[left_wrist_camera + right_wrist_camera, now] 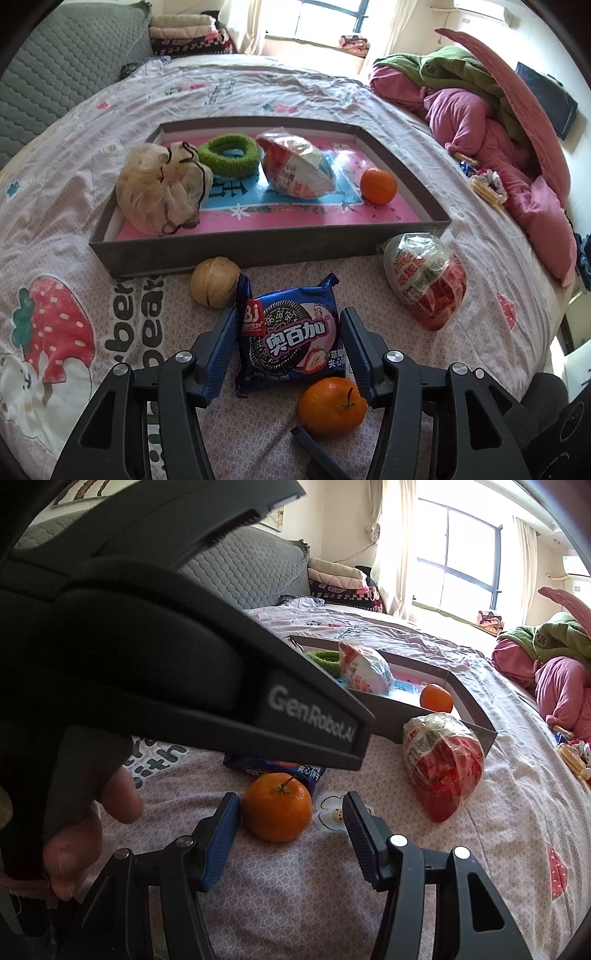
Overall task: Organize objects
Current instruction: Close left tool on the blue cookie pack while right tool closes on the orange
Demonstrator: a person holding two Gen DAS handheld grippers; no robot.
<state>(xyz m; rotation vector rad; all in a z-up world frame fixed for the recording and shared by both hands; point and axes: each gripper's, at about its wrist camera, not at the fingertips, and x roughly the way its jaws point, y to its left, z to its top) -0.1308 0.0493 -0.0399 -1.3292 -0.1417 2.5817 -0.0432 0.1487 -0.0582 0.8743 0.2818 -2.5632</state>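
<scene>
Cookies in a glossy blue packet [291, 339] lie flat on the quilted bedspread [74, 236], right between the spread fingers of the left gripper [288, 354]. Its ribbed blue pads [221, 354] stand just beside the packet's crinkled edges on both sides without visibly pressing, so the gripper is released around it, holding nothing.

A round, dimpled tangerine with a stem [332, 404] sits just below the packet, near the right-hand finger. Beyond the fingertips to the left rests a smooth tan ball [215, 281], touching or almost touching the front wall of a shallow grey cardboard tray [236, 251]. Inside the tray, farther ahead, are a crumpled gauzy drawstring pouch [162, 188], a fuzzy green ring [229, 155], a shiny dome-shaped snack bag [295, 166] and a second tangerine [378, 185]. Ahead and to the right, outside the tray, lies a red and clear crinkly snack bag [424, 280].

The right wrist view adds what the left cannot: the dark matte body of the left gripper [184, 657] crossing the upper left, and a person's fingers [92, 812] wrapped on its handle. There the right gripper [291, 823] is open and empty; the stemmed tangerine [277, 806] sits just past its fingertips, against the left pad [221, 834] side and apart from the other. Only a strip of the blue packet [273, 768] shows beyond the fruit, under the left gripper. The tan ball and pouch are hidden in this view.
</scene>
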